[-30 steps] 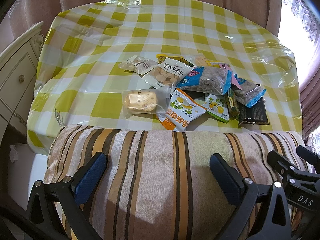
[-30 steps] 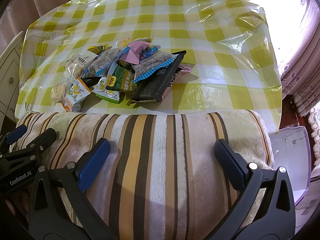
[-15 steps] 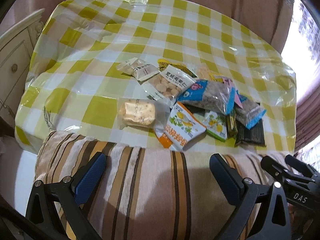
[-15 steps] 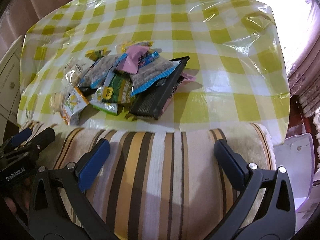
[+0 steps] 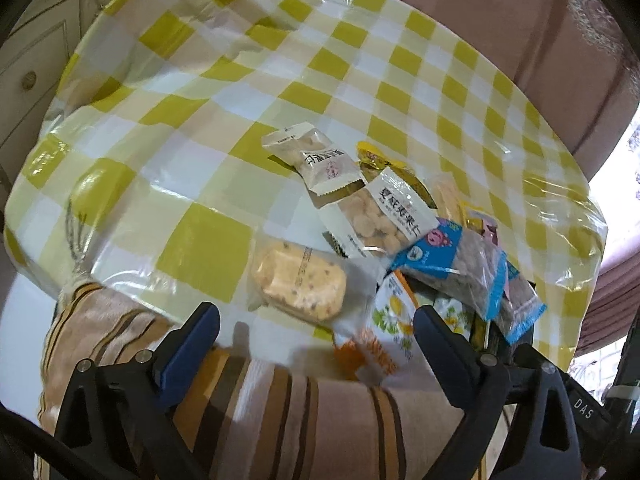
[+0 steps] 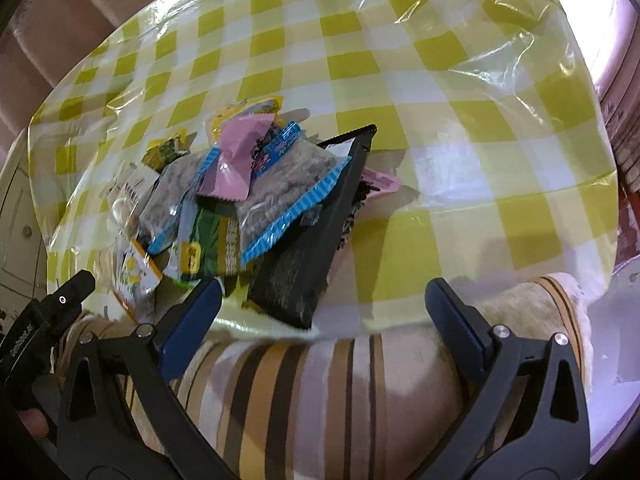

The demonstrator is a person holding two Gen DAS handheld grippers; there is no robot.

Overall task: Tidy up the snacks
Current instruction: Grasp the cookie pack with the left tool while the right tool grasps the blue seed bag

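A heap of snack packets lies on the yellow-checked table [image 5: 208, 248]. In the left wrist view a clear-wrapped cake [image 5: 300, 280] lies nearest, with a white nut packet [image 5: 380, 216], a small white packet [image 5: 316, 160], a blue-edged bag [image 5: 452, 268] and an orange-and-white packet [image 5: 384, 332] beside it. My left gripper [image 5: 316, 334] is open and empty, just short of the cake. In the right wrist view a black packet [image 6: 316, 240], a pink packet [image 6: 236, 160] and a green packet [image 6: 212, 248] show. My right gripper [image 6: 324, 312] is open and empty over the near table edge.
A striped cushion [image 5: 300, 420] lies below the table's near edge, under both grippers; it also shows in the right wrist view [image 6: 340, 400]. A white cabinet [image 5: 36, 60] stands at the left. Pink curtains [image 5: 520, 20] hang behind the table.
Both grippers have moved forward over the cushion toward the table; the snack heap now looks larger and closer. Both stay open.
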